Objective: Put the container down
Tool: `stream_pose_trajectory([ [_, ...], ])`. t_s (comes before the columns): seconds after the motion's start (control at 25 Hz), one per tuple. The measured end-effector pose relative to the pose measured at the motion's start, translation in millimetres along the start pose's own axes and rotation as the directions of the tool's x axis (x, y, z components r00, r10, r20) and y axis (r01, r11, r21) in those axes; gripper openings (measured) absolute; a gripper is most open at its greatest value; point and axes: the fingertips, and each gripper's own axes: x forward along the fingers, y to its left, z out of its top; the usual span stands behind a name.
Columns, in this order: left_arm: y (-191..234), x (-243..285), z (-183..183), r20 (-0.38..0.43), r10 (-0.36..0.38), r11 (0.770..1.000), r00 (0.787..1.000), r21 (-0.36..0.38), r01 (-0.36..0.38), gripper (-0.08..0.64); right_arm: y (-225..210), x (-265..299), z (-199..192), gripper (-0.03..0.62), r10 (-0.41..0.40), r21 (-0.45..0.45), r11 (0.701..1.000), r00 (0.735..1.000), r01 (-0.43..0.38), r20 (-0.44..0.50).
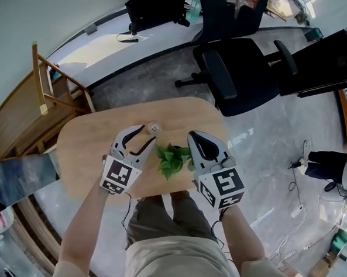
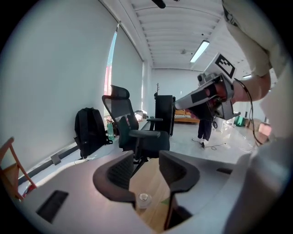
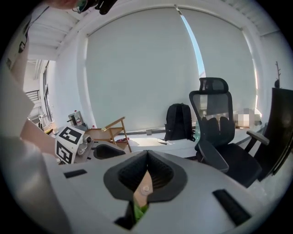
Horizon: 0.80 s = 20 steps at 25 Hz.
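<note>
A small clear container (image 1: 154, 128) with a round cap stands upright on the round wooden table (image 1: 84, 153), near its far edge. It shows below the jaws in the left gripper view (image 2: 144, 199) and in the right gripper view (image 3: 146, 190). A green leafy sprig (image 1: 172, 159) lies on the table between the grippers. My left gripper (image 1: 145, 138) hangs above the table just left of the container, its jaws (image 2: 145, 164) apart with nothing between them. My right gripper (image 1: 193, 138) hovers right of the sprig, its fingertips (image 3: 147, 155) meeting, nothing held.
A black office chair (image 1: 242, 69) stands beyond the table's far right edge. A wooden folding chair (image 1: 35, 103) leans at the left. A black backpack (image 1: 152, 5) sits by the far wall. Someone stands at the right (image 1: 330, 165). My knees are under the table's near edge.
</note>
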Motion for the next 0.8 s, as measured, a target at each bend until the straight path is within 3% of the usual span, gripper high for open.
stream_pose_trajectory([
  [0.44,-15.1,-84.3,118.9,0.151,0.060,0.998,0.987,0.017,-0.063,0.086,31.4,-70.5,87.7,-0.005,0.024,-0.102,0.995,0.995,-0.014,0.097],
  [0.8,-32.3,-143.0,179.2,0.187,0.113,0.991,0.976,0.056,-0.125,0.048,53.0,-120.4,132.3,-0.005,0.014,-0.163,0.987,0.987,0.012,0.159],
])
